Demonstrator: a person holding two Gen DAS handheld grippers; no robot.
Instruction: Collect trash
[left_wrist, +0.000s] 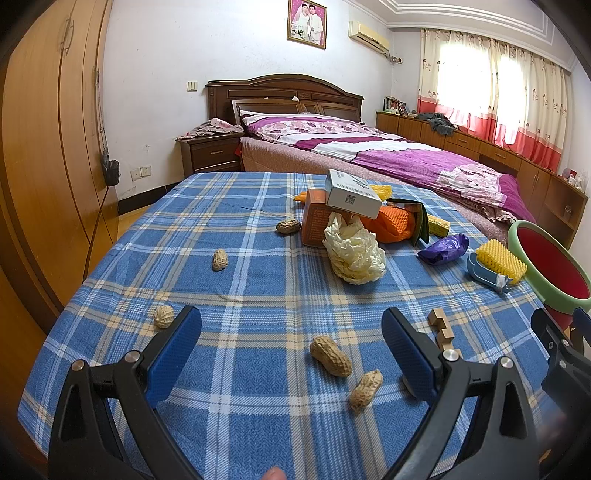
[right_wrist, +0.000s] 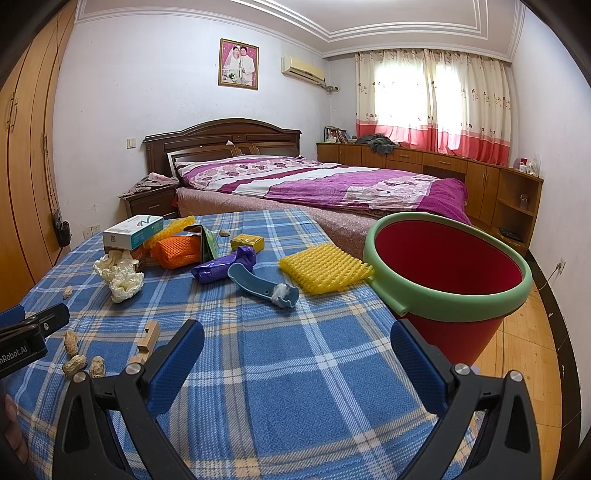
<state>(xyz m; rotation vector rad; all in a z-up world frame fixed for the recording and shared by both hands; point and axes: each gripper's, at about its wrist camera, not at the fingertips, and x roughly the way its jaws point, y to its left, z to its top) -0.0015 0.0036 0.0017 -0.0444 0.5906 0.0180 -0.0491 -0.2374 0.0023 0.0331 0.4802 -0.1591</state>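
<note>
Trash is scattered over a blue plaid tablecloth. My left gripper is open low above the cloth, with a peanut lying just ahead between its fingers and a second peanut beside it. Crumpled white paper lies further ahead by an orange box and a white box. My right gripper is open over bare cloth. A red bucket with a green rim stands at the table's right edge, just beyond the right finger. A purple wrapper, yellow foam net and blue scoop lie ahead.
Other peanuts lie on the left half of the cloth. Wooden block pieces sit near the left gripper's right finger. A bed stands behind the table, a wardrobe to the left, wooden floor to the right.
</note>
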